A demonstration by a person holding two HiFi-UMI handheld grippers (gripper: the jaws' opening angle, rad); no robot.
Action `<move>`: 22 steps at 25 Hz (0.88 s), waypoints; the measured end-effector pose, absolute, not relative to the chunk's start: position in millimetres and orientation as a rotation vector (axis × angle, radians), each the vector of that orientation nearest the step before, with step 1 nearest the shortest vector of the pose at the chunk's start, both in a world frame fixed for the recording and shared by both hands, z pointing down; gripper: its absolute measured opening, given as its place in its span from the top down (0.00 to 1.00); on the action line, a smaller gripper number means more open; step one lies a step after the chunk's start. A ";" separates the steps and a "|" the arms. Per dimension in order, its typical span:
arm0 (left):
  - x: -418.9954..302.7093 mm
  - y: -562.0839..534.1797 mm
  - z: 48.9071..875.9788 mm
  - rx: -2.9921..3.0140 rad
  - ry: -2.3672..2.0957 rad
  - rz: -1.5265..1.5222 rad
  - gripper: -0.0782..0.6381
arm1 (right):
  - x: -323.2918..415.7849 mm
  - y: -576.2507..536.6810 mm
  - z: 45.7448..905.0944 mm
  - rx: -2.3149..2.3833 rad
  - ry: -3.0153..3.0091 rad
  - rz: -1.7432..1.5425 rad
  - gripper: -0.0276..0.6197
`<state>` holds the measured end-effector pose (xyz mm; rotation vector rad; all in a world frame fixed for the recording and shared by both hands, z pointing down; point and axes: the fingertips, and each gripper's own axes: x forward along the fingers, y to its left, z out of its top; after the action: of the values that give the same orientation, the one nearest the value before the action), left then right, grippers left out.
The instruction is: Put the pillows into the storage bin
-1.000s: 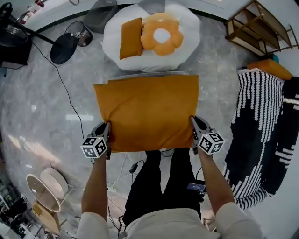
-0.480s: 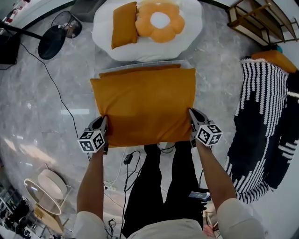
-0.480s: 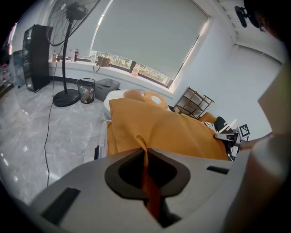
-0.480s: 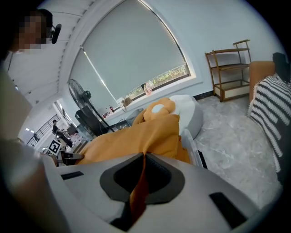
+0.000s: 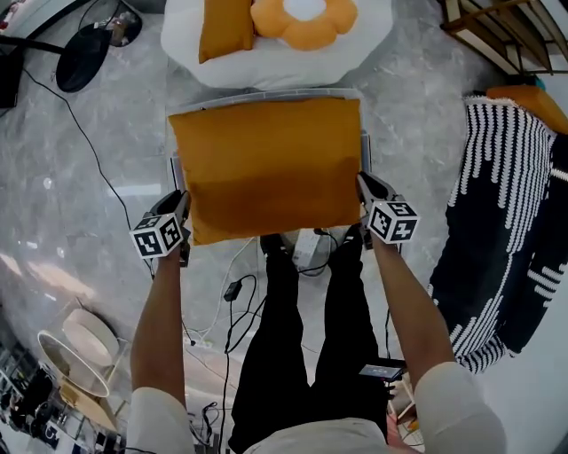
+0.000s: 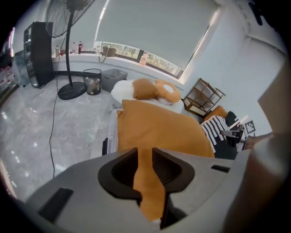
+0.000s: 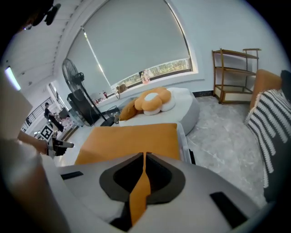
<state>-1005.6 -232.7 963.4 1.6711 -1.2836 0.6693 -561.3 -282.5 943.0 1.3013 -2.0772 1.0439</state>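
A large orange pillow (image 5: 266, 164) lies flat over the clear storage bin (image 5: 266, 96), covering most of its opening. My left gripper (image 5: 184, 213) is at the pillow's near left corner. Its jaws have just been opening, and the corner's fabric (image 6: 145, 182) still hangs loosely between them, no longer pinched. My right gripper (image 5: 362, 191) is shut on the near right corner, and a thin fold of orange fabric (image 7: 138, 195) is pressed between its pads. The bin's white rim (image 6: 112, 132) shows beside the pillow in the left gripper view, and the rim (image 7: 183, 139) shows again in the right gripper view.
Beyond the bin a white round cushion (image 5: 355, 49) carries a small orange pillow (image 5: 224, 27) and a flower-shaped cushion (image 5: 306, 18). A standing fan's base (image 5: 84, 53) is at the far left. A striped blanket (image 5: 506, 222) lies at the right and cables (image 5: 235, 284) by the person's feet.
Both grippers and the pillow have gone down and forward, from above the bin to resting over its opening. The left gripper now sits slightly apart from the pillow's edge.
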 end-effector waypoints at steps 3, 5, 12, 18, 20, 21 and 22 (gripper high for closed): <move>-1000.6 -222.5 960.5 1.697 -1.279 0.674 0.74 | -568.6 -282.2 932.8 1.269 -2.121 1.003 0.90; -987.4 -220.0 946.7 1.749 -1.265 0.630 0.76 | -575.0 -282.0 916.5 1.264 -2.172 0.981 0.90; -930.4 -231.9 831.5 2.032 -1.286 0.350 0.84 | -605.3 -279.4 805.5 1.279 -2.420 0.793 0.90; -905.8 -248.5 680.3 2.293 -1.369 0.210 0.88 | -624.8 -287.4 644.1 1.355 -2.664 0.574 0.90; -901.5 -252.3 622.5 2.363 -1.411 0.161 0.88 | -622.4 -288.1 583.6 1.386 -2.731 0.479 0.90; -899.3 -254.4 593.2 2.393 -1.438 0.131 0.88 | -619.2 -288.5 553.5 1.397 -2.763 0.424 0.90; -896.2 -257.0 563.8 2.424 -1.467 0.097 0.88 | -614.4 -288.9 523.9 1.406 -2.793 0.364 0.90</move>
<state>-896.2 -257.0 563.8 2.4238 -1.4674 0.0966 -614.4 -288.9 523.9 1.4056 -2.7932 0.3641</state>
